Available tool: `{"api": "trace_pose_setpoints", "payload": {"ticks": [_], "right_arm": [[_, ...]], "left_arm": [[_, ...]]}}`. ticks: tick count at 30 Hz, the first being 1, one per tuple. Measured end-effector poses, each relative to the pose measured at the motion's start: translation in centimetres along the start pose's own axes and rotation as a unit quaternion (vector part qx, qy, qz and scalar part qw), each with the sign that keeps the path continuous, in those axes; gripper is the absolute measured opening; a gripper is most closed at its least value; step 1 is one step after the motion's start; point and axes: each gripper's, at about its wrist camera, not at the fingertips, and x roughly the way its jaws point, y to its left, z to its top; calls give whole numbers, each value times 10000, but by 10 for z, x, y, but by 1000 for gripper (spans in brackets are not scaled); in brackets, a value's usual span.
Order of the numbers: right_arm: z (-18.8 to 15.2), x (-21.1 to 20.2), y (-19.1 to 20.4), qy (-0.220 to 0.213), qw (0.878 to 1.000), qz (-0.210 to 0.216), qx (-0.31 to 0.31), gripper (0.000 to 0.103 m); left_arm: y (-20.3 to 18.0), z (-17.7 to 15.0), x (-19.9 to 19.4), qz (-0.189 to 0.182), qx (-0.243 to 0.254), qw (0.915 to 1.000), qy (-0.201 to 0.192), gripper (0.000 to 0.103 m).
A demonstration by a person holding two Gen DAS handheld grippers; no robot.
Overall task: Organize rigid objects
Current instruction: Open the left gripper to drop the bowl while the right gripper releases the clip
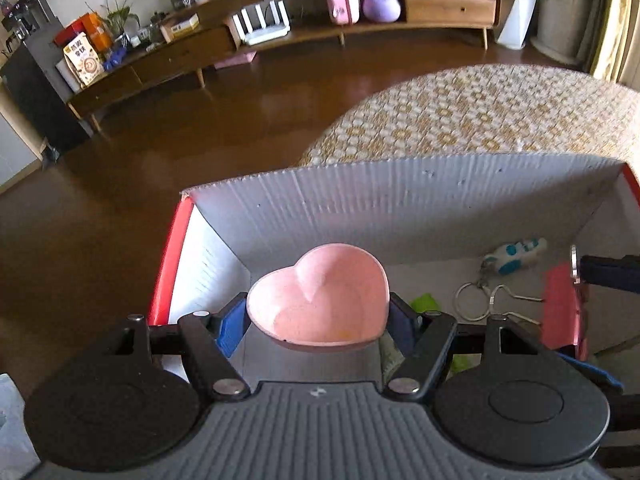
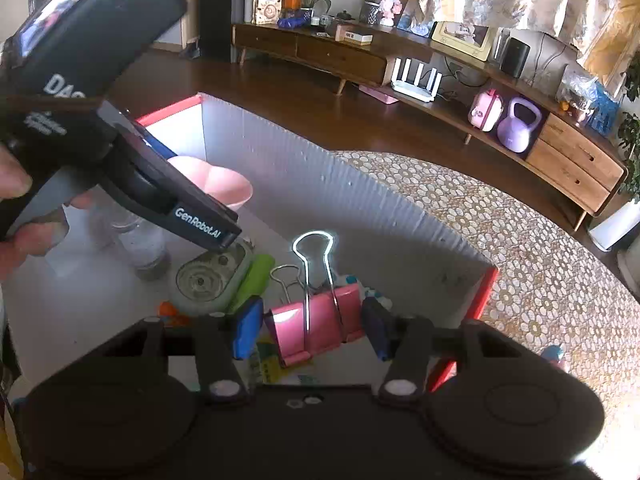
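Note:
My left gripper (image 1: 316, 326) is shut on a pink heart-shaped bowl (image 1: 320, 296), which hangs over the left part of a white corrugated box (image 1: 360, 208) with red edges. My right gripper (image 2: 312, 330) is shut on a pink binder clip (image 2: 316, 320) with its wire handles pointing up, held over the box's (image 2: 320, 184) right part. In the right wrist view the left gripper (image 2: 196, 194) and its bowl (image 2: 224, 184) are at upper left, with a person's hand on the handle. The clip (image 1: 558, 300) shows at the right edge of the left wrist view.
Inside the box lie a clear bottle (image 2: 140, 244), a round grey case (image 2: 208, 276), a green item (image 2: 256, 276), a white-blue toy (image 1: 516, 256) and key rings (image 1: 476, 300). The box stands on a table with a patterned cloth (image 2: 520, 260). A wooden sideboard (image 1: 280, 36) lines the far wall.

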Motion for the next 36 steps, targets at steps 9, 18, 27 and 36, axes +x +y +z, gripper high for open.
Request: {"api": "trace_pose_setpoints", "payload": {"ticks": [9,18,27,36], "right_arm": [[3,9,4,126,9995,-203,-227,54],[4,2,4,49,9997,-139,-174,62],[-1,-29,0,-199,9998,29,-39,63],[-11,-78,-9,-487,9974,294,440,66]], "left_arm": [[-14,1,15,45,195,9991,376,72],[-10,1,12,-25,7,9991,432,74],[-3,-3,-24,-125,-95,9999,33,74],[-4,-18,-73,-192,-194,9987,-428,74]]}}
